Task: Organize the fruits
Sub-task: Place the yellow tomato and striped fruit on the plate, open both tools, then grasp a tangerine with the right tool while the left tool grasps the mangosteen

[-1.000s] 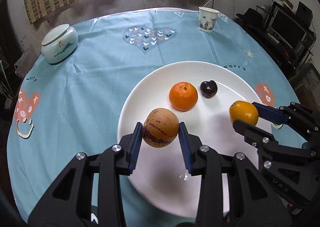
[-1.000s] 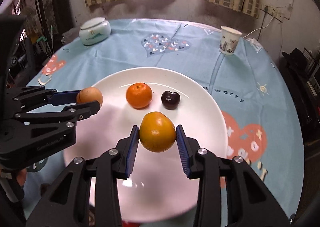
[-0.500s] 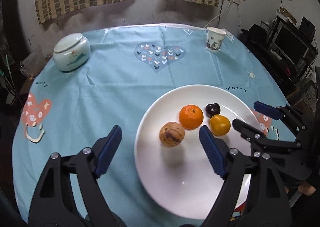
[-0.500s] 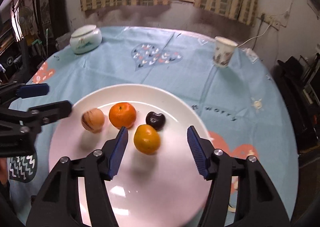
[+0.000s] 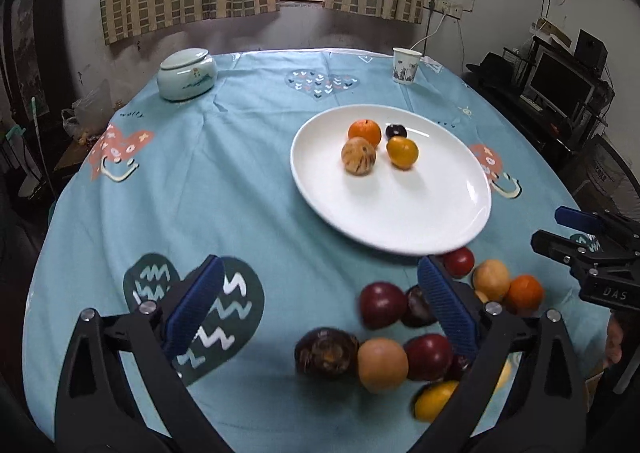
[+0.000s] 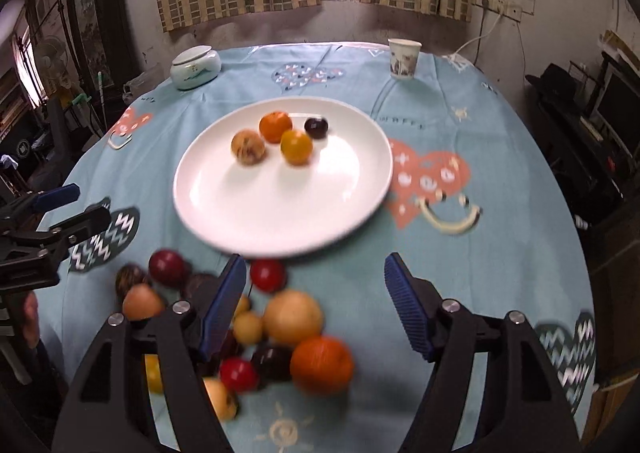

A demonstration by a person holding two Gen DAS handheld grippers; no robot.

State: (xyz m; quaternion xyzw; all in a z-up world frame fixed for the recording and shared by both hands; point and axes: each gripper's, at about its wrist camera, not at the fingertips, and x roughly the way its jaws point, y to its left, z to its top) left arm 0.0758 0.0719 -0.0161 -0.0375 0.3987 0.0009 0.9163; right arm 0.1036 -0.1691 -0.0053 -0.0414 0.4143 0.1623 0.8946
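A white plate (image 5: 400, 221) (image 6: 248, 213) holds a brown speckled fruit (image 5: 358, 156) (image 6: 247, 146), an orange (image 5: 364, 132) (image 6: 275, 126), a yellow fruit (image 5: 402, 151) (image 6: 296, 146) and a dark plum (image 5: 396, 130) (image 6: 316, 127). A pile of loose fruit (image 5: 384, 361) (image 6: 292, 317) lies on the cloth in front of the plate. My left gripper (image 5: 320, 297) hangs over the cloth beside the pile, jaws opening, nothing between them. My right gripper (image 6: 314, 305) hovers over the pile, jaws opening, pressing on nothing.
The round table wears a light blue cloth (image 5: 200, 173). A lidded ceramic jar (image 5: 186, 73) (image 6: 195, 67) sits far left and a paper cup (image 5: 406, 65) (image 6: 404, 58) far right. A dark desk with a monitor (image 5: 560, 85) stands to the right of the table.
Both grippers let go of their fruits on the plate, opened wide and pulled back toward the near table edge. The loose fruit pile came into view.
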